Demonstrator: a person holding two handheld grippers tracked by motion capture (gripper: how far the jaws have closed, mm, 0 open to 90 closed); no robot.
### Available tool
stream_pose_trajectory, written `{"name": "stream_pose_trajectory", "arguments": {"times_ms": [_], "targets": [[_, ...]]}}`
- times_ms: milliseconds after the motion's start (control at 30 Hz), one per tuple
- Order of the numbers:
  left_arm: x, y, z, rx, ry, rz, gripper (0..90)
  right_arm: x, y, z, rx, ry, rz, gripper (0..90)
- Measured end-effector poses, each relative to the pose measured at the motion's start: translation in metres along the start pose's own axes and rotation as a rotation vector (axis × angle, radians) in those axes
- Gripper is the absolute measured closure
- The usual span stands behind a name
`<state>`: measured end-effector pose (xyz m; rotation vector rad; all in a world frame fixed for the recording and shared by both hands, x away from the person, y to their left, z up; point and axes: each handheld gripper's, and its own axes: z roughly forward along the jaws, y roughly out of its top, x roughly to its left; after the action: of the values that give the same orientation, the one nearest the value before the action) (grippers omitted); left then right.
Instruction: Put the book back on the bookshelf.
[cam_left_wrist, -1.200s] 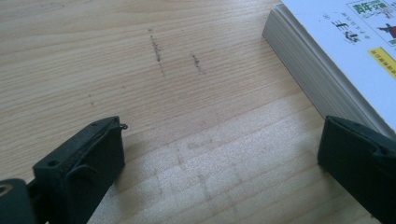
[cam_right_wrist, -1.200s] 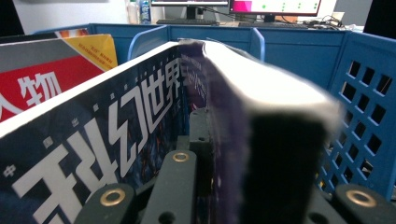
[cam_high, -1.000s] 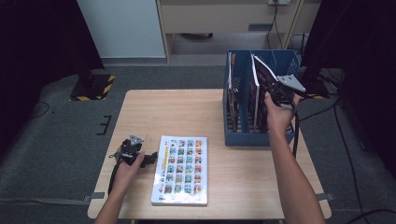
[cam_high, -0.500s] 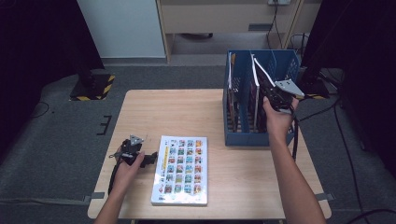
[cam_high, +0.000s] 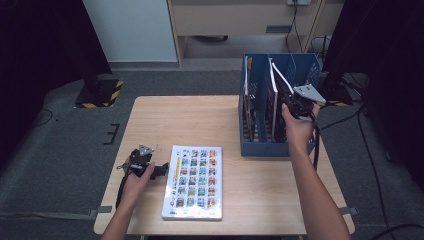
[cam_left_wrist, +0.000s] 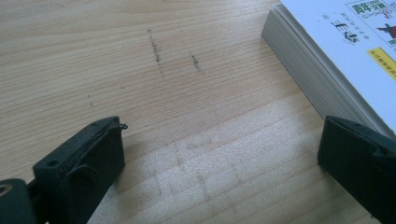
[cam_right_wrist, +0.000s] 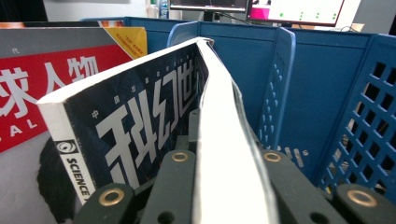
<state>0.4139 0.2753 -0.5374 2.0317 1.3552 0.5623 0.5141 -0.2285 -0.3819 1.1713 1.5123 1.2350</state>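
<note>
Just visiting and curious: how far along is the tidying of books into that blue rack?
Done: books already stand in the blue plastic file rack. In hand: the right gripper is shut on a dark-covered magazine, tilted over a slot. Left: the thick white picture-covered book lies flat on the wooden table, beside the open left gripper.
</note>
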Motion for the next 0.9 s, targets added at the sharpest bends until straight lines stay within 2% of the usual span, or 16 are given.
{"name": "stream_pose_trajectory", "arguments": {"times_ms": [133,433,667,900], "targets": [[0.000,0.000,0.000,0.000,0.000,0.000,0.0,-0.001,0.001,-0.001,-0.002,-0.022,-0.001,83.6],[0.000,0.000,0.000,0.001,0.000,0.001,0.0,-0.009,0.011,-0.002,-0.029,-0.048,0.033,83.8],[0.000,0.000,0.000,0.002,-0.002,0.005,0.0,-0.013,0.019,0.002,-0.036,-0.076,0.031,83.8],[0.000,0.000,0.000,0.002,-0.002,0.005,0.0,-0.014,0.019,0.010,-0.029,-0.094,0.038,83.8]]}}
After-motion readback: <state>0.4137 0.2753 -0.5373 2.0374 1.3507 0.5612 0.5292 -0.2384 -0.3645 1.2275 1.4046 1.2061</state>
